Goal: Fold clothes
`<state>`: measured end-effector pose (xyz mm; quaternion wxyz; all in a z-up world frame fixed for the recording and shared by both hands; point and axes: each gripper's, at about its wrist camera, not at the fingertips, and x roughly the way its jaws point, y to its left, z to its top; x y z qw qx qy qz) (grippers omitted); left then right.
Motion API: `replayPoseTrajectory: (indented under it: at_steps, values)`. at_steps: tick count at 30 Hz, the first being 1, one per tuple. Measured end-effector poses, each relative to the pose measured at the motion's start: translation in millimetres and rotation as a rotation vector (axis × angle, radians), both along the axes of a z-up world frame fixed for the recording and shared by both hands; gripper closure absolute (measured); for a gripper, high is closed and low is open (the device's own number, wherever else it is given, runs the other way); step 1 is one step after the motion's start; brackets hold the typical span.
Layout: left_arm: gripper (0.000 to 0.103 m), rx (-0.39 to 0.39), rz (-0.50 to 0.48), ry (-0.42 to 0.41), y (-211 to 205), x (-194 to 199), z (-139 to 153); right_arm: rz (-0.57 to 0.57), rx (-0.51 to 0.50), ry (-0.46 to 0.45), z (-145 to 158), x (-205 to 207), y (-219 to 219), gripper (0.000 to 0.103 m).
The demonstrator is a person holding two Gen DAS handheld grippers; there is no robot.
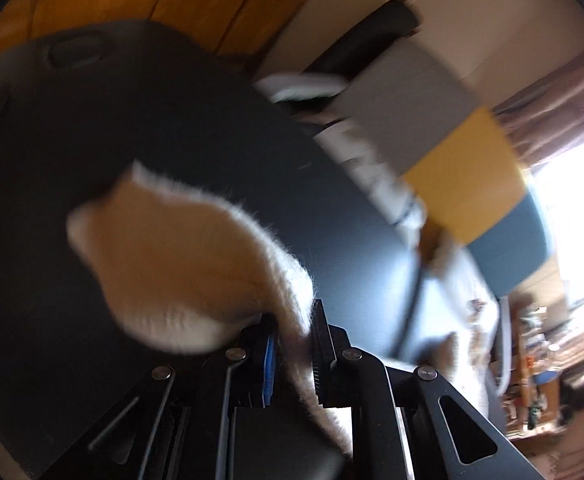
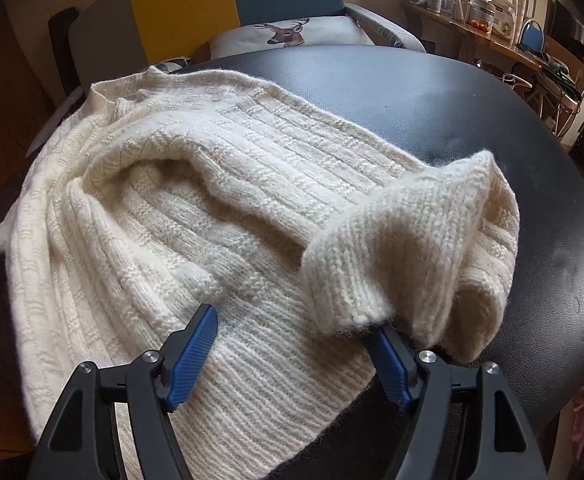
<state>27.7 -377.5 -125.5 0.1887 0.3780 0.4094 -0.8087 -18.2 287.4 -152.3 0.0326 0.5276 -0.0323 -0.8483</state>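
Black angular gripper arms, silver screws, blue ribbed fingers (image 2: pixel 196 354).

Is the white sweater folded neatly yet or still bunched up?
Still bunched: the sweater lies rumpled on the black table, one cuff flopped over its body.

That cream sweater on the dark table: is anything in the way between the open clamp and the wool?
Nothing visible is. The right gripper stands open directly over the cream knit sweater on the black table, one finger tucked under the folded cuff. The left gripper already pinches a piece of the knit.
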Motion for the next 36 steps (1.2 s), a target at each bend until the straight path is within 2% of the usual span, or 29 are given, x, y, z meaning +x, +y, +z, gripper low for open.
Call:
replayPoseTrajectory:
  at_steps: [3,5,6,8,10,11,13,17,19,22,25,29,31,33,34,35,36]
  values:
    - [0.085,0.127,0.018,-0.027,-11.5,-1.4,-17.6,-0.002,-0.001,-0.004,-0.8,-2.3,1.1,0.025]
    - [0.076,0.22,0.032,-0.023,-16.2,3.4,-25.0,-0.005,-0.003,-0.004,-1.3,-3.2,1.3,0.023]
    - [0.073,0.259,0.043,0.003,-16.6,13.1,-25.2,-0.005,-0.004,-0.004,-1.5,-3.5,0.8,0.021]
    - [0.06,0.305,0.064,0.064,-8.6,38.4,-21.3,-0.001,-0.001,0.001,-2.3,-3.4,-1.5,0.018]
    - [0.059,0.312,0.054,0.113,17.0,63.9,-13.6,0.002,0.004,0.01,-3.2,-3.0,-4.0,0.015]
    - [0.059,0.305,0.02,0.131,32.5,73.8,-10.4,0.003,0.004,0.016,-3.8,-2.9,-5.0,0.013]
    - [0.059,0.279,-0.123,0.144,71.4,86.0,-7.1,0.004,0.007,0.022,-5.0,-3.4,-7.8,0.01]
    - [0.059,0.317,-0.493,0.063,177.8,79.6,-25.5,0.003,0.009,0.029,-5.2,-4.2,-9.5,0.008]
    - [0.059,0.356,-0.611,0.037,220.9,71.4,-36.8,0.011,0.005,0.033,-4.9,-2.6,-8.5,0.008]
    - [0.059,0.431,-0.662,0.004,257.6,61.4,-53.2,0.026,-0.006,0.032,-4.3,-2.6,-6.6,0.008]
    - [0.054,0.468,-0.66,-0.008,273.9,59.7,-60.2,0.023,-0.02,0.033,-3.6,-2.1,-5.9,0.008]
    - [0.027,0.543,-0.62,0.003,286.9,51.8,-64.9,0.014,-0.02,0.033,-3.0,-2.9,-7.7,0.008]
    - [0.022,0.549,-0.61,-0.003,295.2,49.8,-62.0,0.012,-0.031,0.029,-2.3,-4.0,-6.7,0.008]
    - [0.023,0.55,-0.602,-0.014,304.3,47.4,-51.7,0.011,-0.052,0.026,-1.1,-4.6,-4.0,0.008]
    - [0.028,0.545,-0.595,-0.021,306.5,42.4,-47.0,0.01,-0.066,0.026,-0.1,-4.7,-2.2,0.008]
    - [0.054,0.536,-0.592,-0.046,307.8,41.1,-47.7,0.009,-0.08,0.026,1.2,-4.5,-0.2,0.008]
    - [0.073,0.526,-0.592,-0.088,309.4,39.3,-50.6,0.006,-0.096,0.027,2.8,-4.2,1.7,0.008]
